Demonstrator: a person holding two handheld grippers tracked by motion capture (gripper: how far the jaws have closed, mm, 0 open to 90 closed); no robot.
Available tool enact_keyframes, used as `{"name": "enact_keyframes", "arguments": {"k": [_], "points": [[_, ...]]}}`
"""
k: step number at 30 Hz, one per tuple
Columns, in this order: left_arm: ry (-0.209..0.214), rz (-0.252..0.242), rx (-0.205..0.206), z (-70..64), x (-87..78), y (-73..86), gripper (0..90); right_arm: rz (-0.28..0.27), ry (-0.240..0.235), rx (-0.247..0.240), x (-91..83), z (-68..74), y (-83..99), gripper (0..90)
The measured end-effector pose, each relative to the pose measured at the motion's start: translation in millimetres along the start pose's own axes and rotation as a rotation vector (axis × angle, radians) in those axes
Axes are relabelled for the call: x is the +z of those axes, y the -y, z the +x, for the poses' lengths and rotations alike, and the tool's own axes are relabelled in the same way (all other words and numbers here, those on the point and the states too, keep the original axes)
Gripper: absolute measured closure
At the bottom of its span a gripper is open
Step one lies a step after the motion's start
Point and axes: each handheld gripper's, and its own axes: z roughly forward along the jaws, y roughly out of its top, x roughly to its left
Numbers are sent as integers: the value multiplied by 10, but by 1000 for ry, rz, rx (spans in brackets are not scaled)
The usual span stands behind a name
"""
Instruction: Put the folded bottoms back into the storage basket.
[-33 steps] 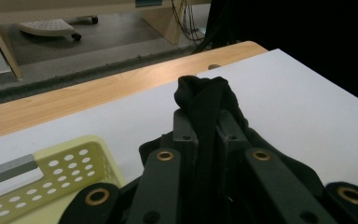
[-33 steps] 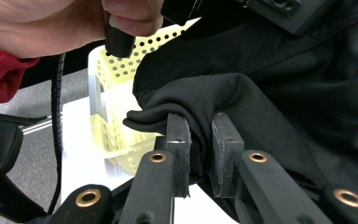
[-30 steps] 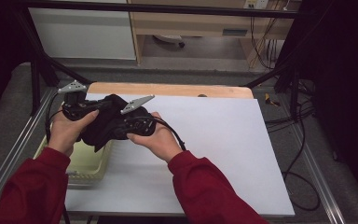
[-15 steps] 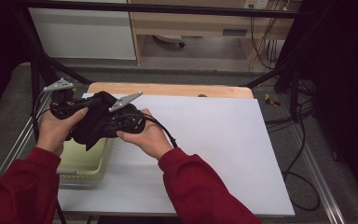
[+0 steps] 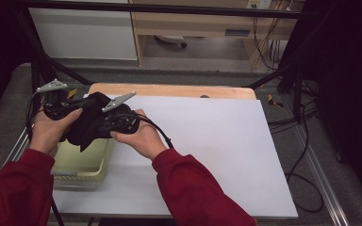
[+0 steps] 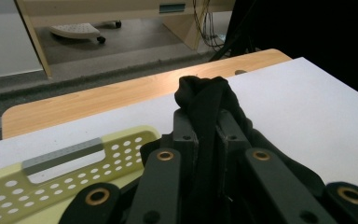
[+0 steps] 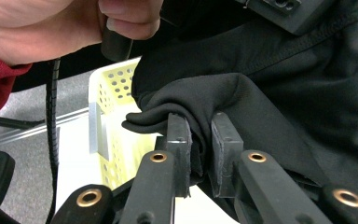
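A black cloth (image 5: 88,123) hangs bunched between both grippers above the pale yellow perforated basket (image 5: 82,160) at the table's left edge. My left gripper (image 5: 78,104) is shut on a fold of the cloth (image 6: 205,100), which sticks up between its jaws. My right gripper (image 5: 104,126) is shut on another fold of the cloth (image 7: 200,100), pinched between its pads (image 7: 179,140). In the right gripper view the basket (image 7: 107,88) lies just beyond the cloth, with the person's other hand (image 7: 51,28) above it.
A white sheet (image 5: 207,146) covers most of the wooden table (image 5: 169,90). Metal frame rails (image 5: 320,174) run along the table's sides. Cables (image 5: 306,122) lie on the floor to the right. A cabinet (image 5: 82,30) stands beyond the table.
Both hands have carried the black cloth leftward, from over the white sheet's left part to above the yellow basket. Both grippers stay shut on it.
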Motion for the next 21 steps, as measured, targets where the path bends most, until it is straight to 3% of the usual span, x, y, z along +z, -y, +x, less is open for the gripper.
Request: {"name": "enact_keyframes", "arguments": {"k": [10, 21], "points": [[-32, 0, -13, 143, -71, 73, 815, -5, 5, -27, 233, 61, -60, 808], [-41, -4, -28, 237, -98, 112, 815, -22, 3, -20, 409, 54, -43, 810]]}}
